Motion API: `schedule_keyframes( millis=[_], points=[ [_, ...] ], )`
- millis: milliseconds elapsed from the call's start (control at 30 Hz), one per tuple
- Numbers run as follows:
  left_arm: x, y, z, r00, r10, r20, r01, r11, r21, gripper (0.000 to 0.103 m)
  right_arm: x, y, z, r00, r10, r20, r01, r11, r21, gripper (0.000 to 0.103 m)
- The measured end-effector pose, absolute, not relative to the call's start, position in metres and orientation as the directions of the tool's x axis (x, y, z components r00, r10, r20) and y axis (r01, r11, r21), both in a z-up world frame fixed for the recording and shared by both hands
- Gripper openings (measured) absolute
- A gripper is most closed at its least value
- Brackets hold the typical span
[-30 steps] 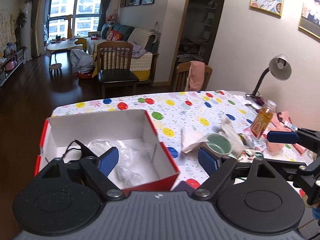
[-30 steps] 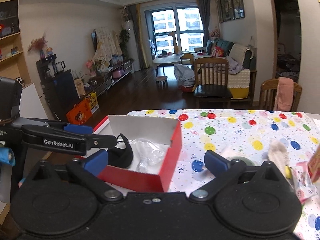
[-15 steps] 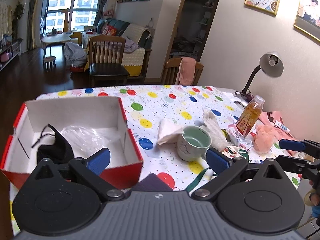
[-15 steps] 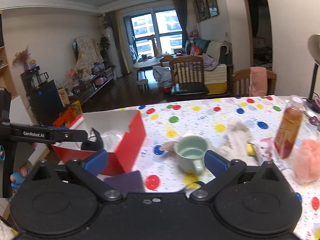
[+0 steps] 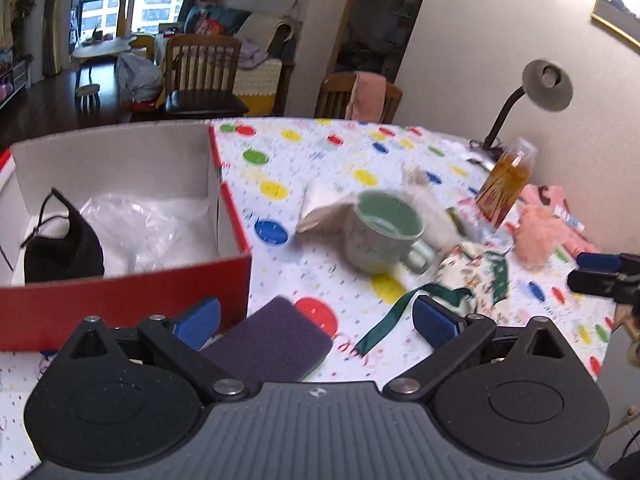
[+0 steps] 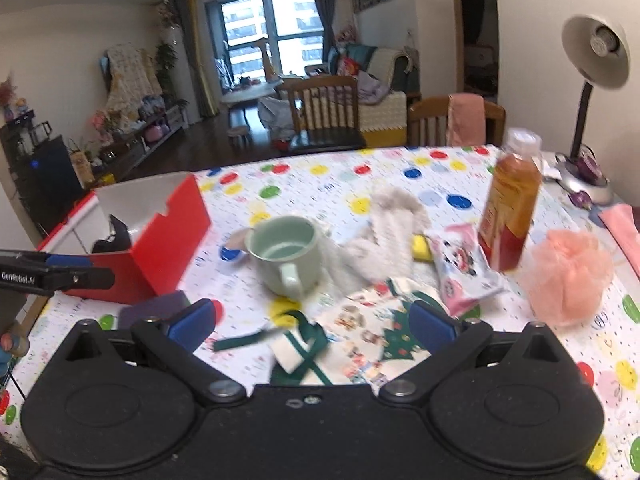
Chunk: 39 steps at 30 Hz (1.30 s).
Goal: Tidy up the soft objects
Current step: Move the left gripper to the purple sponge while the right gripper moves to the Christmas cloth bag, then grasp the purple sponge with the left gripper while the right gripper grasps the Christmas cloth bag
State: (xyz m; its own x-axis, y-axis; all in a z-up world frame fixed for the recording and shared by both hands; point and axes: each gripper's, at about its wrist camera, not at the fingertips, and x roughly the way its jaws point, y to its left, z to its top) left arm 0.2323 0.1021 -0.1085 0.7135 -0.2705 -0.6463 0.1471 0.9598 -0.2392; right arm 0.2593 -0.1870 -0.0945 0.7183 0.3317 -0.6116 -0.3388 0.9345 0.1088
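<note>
Both tools hover over the spotted table [image 5: 352, 148], and both stand wide with nothing between their pads. The left tool [image 5: 316, 320] hangs above a purple pad [image 5: 272, 340] that lies just beside the red box [image 5: 128, 296]. In the box a black mask [image 5: 64, 248] sits next to a clear plastic bag [image 5: 148, 228]. The right tool [image 6: 312, 320] is over a printed cloth [image 6: 360, 332] with green ribbons, lying at the near edge of the table. Just behind the cloth stands a green mug [image 6: 286, 254], with a white tissue [image 5: 320, 210] on its far left and a fluffy grey sock [image 6: 384, 236] on its right. A pink wipes pack [image 6: 460, 272] lies touching the cloth, beside an amber bottle [image 6: 510, 208]. A pink bath pouf [image 6: 568, 276] rests to the right of the bottle. A desk lamp [image 6: 592, 64] stands at the far right corner.
</note>
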Motion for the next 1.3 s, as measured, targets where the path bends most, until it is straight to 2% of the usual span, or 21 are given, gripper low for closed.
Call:
schedule_keyframes(
  millis=[133,300,467,633,933,1300],
  points=[
    [0.236,0.104,-0.130,0.699,-0.260,-0.666,0.143,0.964,-0.226,0.103,0.268,-0.200,-0.105,0.704,0.315,-0.637,-0.313,0.942,0.120,0.103],
    [0.241,0.102,-0.155,0.668,-0.243,-0.704,0.212,0.968,-0.133,0.103,0.281,-0.210,-0.121,0.683,0.279,-0.675,-0.266,0.956,0.125,0.102],
    [0.250,0.106,-0.174,0.623,-0.260,-0.738,0.283,0.954,-0.098,0.103,0.293,-0.212,-0.136,0.663,0.243,-0.708,-0.240,0.965,0.107,0.102],
    [0.260,0.114,-0.186,0.586,-0.264,-0.766,0.311,0.946,-0.088,0.103,0.312,-0.215,-0.153,0.643,0.192,-0.741,-0.189,0.978,0.090,0.100],
    [0.270,0.115,-0.197,0.557,-0.285,-0.780,0.312,0.942,-0.121,0.103,0.353,-0.224,-0.183,0.610,0.144,-0.779,-0.047,0.988,0.147,0.098],
    [0.278,0.110,-0.208,0.549,-0.247,-0.799,0.270,0.956,-0.110,0.102,0.381,-0.228,-0.205,0.577,0.168,-0.799,0.097,0.958,0.271,0.095]
  ],
)
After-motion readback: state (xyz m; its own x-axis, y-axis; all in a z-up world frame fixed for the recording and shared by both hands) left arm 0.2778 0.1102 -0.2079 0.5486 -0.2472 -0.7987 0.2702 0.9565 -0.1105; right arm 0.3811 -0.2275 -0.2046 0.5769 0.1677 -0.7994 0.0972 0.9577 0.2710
